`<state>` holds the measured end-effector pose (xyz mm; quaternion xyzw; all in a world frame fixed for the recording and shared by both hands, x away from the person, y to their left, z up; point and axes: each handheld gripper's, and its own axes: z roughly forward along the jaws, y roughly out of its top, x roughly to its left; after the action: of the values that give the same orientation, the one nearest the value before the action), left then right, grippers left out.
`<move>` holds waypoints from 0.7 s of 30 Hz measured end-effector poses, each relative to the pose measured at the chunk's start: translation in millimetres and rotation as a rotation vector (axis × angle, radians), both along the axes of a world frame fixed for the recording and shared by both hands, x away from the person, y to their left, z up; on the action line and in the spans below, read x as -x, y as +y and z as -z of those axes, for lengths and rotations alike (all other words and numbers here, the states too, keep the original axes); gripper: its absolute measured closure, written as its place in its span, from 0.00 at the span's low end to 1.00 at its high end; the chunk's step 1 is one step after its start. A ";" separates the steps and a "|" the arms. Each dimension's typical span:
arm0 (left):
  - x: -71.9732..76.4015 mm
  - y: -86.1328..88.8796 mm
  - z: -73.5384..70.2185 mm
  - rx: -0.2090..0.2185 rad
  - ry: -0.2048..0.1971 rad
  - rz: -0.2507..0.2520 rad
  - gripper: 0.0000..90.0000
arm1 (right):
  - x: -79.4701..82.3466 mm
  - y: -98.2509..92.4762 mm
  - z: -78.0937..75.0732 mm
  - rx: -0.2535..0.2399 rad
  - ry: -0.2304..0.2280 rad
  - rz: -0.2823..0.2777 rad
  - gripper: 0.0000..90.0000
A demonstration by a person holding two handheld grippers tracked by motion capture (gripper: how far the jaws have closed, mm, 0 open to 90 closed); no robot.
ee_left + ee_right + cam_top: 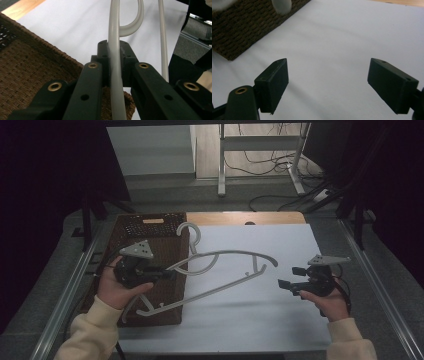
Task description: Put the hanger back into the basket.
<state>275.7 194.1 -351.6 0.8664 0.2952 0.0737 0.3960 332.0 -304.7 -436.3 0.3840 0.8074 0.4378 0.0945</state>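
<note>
A pale grey plastic hanger (220,270) is held above the table, its hook (191,232) pointing away over the basket's corner. My left gripper (167,272) is shut on the hanger's upper arm near the neck; in the left gripper view the hanger bar (115,62) runs straight up between the closed pads (126,55). My right gripper (291,276) hovers over the white sheet at the right, open and holding nothing. In the right gripper view my right gripper (327,85) has its jaws wide apart over bare white surface.
A dark brown wicker basket (160,245) sits at the table's left, under my left hand. The white sheet (260,320) covers most of the wooden tabletop (240,217). Beyond the table are desk legs and loose cables (270,167) on the floor.
</note>
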 end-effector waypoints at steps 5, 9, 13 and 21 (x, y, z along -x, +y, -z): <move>-0.1 6.7 -2.1 0.008 -0.006 -0.015 0.91 | -0.3 2.7 4.2 0.031 0.005 -0.002 0.19; 0.0 14.9 -4.1 0.024 -0.010 -0.034 0.91 | -0.3 3.6 5.2 0.036 0.008 -0.001 0.19; -0.1 21.9 -5.3 0.030 -0.013 -0.055 0.91 | -0.4 3.8 5.9 0.045 0.003 0.004 0.18; -1.8 36.1 -4.7 0.041 -0.022 -0.098 0.91 | -0.7 3.5 7.4 0.056 0.002 0.009 0.18</move>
<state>277.4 230.2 -346.9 0.8417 0.3344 0.0962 0.4129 332.8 -301.3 -443.7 0.3855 0.8177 0.4141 0.1063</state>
